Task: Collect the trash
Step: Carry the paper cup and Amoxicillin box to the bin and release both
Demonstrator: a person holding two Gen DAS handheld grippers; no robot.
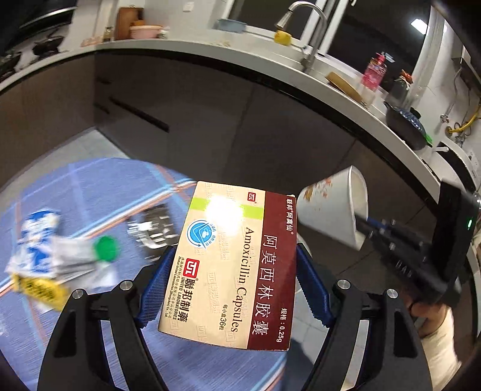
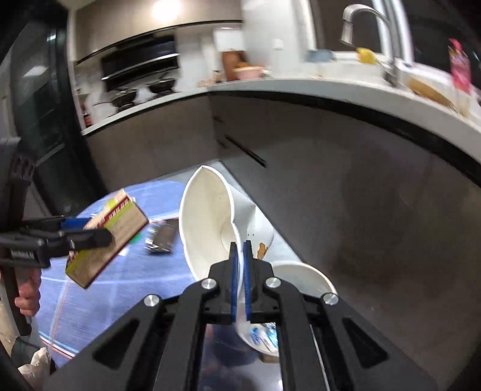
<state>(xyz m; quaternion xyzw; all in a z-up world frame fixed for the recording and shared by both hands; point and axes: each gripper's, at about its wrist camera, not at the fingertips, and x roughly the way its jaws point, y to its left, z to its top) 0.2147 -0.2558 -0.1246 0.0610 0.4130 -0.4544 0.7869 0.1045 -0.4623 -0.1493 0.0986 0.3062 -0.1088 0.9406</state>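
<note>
Plainly, "Amoxicillin Capsules", "UNITED LABORATORIES", "0.25g" on the clamped medicine box (image 1: 231,264).

I am in a home kitchen: a curved counter (image 1: 210,49) with faucet (image 1: 303,27), pans on the stove (image 2: 141,90), cabinets (image 1: 195,120) below.

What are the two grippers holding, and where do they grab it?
Left gripper squeezes the medicine box by its long sides. Right gripper pinches the paper cup by its rim.

Medicine box (image 1: 231,264) left of paper cup (image 1: 333,207), above the mat (image 1: 90,192).
</note>
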